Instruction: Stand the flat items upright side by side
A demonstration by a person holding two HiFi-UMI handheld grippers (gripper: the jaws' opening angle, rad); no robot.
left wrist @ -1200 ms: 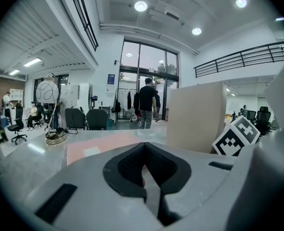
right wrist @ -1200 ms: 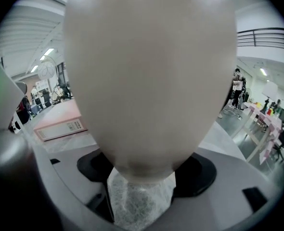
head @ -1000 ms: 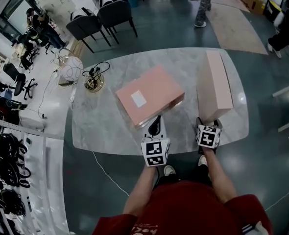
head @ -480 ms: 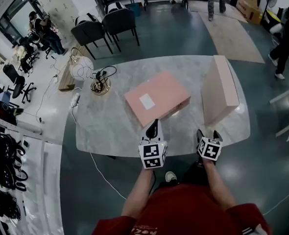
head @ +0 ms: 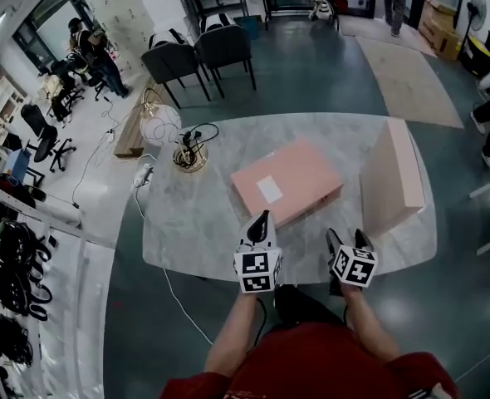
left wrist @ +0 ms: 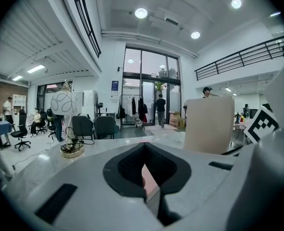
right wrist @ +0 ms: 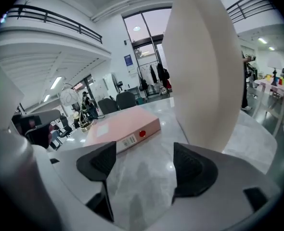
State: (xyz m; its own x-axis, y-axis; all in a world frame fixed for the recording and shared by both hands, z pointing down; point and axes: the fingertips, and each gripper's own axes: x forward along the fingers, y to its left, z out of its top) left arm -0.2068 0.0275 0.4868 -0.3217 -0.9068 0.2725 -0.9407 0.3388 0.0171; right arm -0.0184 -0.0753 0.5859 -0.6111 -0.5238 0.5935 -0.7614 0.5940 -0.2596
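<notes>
Marble table point(head: 187, 219) in an open office: upright pink binder point(head: 392, 191) at right, flat pink binder point(head: 286, 191) mid-table. Left gripper point(head: 261, 219) pinched closed, empty; right gripper point(head: 346, 238) wide, empty. Probably best: lift the flat one's near edge, pivot slowly, park beside the upright without bumping.

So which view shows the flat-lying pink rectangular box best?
Head view: the pink rectangular box shows whole from above, white label included. The right gripper view shows its near edge with a red dot; the left gripper view, a pink sliver.
</notes>
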